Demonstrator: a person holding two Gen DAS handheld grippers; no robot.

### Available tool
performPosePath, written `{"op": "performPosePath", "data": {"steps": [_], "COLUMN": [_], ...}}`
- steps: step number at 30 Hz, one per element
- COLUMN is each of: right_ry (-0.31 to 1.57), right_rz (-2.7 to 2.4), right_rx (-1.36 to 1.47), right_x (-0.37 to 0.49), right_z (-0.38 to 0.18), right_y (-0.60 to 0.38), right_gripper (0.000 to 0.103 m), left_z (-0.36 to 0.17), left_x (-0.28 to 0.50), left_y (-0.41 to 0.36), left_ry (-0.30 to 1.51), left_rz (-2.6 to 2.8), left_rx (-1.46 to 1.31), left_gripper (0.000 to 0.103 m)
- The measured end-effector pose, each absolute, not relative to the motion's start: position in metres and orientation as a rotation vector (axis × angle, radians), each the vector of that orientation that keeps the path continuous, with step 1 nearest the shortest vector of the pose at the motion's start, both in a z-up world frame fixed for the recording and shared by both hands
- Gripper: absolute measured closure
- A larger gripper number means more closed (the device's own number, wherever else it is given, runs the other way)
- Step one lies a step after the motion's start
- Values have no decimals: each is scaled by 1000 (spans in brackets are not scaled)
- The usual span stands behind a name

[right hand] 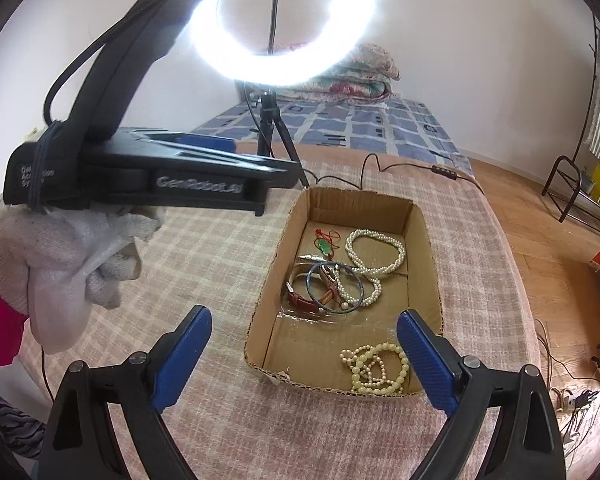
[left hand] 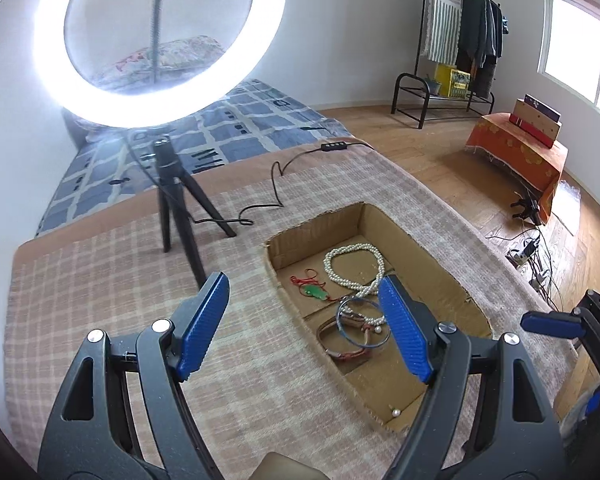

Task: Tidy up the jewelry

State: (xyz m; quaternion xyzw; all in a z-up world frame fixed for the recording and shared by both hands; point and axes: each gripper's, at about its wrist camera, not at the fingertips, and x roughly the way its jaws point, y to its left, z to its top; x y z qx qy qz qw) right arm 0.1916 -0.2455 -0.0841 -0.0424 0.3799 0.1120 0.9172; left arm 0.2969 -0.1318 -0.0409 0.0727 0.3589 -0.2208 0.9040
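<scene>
An open cardboard box point(left hand: 432, 256) point(right hand: 428, 248) lies on the plaid bedcover. In it are a white pearl necklace point(left hand: 354, 266) point(right hand: 374, 256), a green pendant on red cord point(left hand: 314, 291) point(right hand: 325, 245), a blue bangle point(left hand: 360, 326) point(right hand: 334, 286), a brown-strap watch point(left hand: 340, 346) point(right hand: 300, 300) and cream beads point(right hand: 378, 370) at the near end. My left gripper point(left hand: 304, 324) is open and empty above the box's left edge. My right gripper point(right hand: 304, 356) is open and empty at the box's near end.
A lit ring light point(left hand: 160, 40) point(right hand: 284, 20) stands on a black tripod point(left hand: 180, 208) behind the box, its cable point(left hand: 276, 188) trailing over the cover. The left gripper's body point(right hand: 140, 176) and gloved hand point(right hand: 68, 264) hang left of the box. Floor cables point(left hand: 532, 256) lie right.
</scene>
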Motion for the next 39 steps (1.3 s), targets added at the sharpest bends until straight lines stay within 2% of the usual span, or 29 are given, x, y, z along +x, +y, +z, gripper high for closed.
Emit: {"op": "performPosePath", "data": {"steps": [14,16,27,38,39], "right_ry": [718,697,593,576,572], "right_rz": [135,118,56,37,34], "right_rx": [-70,-81,-30,-25,-22], "right_x": [153,146,114,107,107], "right_z": [-56,-51,-21,-25,-25], "right_y": [-246,-245,-250,-252,-253], "right_gripper": [3,2,0,0,0], "left_z": [11,12,7,-11,-11], "left_x": [211,195,129,103,101], "left_y": [-60,-52,-30,-43,-44], "left_ry": [655,652,653,679,672], "left_rz": [-415,-418,-362,-349,-344], "left_rx": [126,99,59,91,99], "left_gripper": [21,14,13,12,10]}}
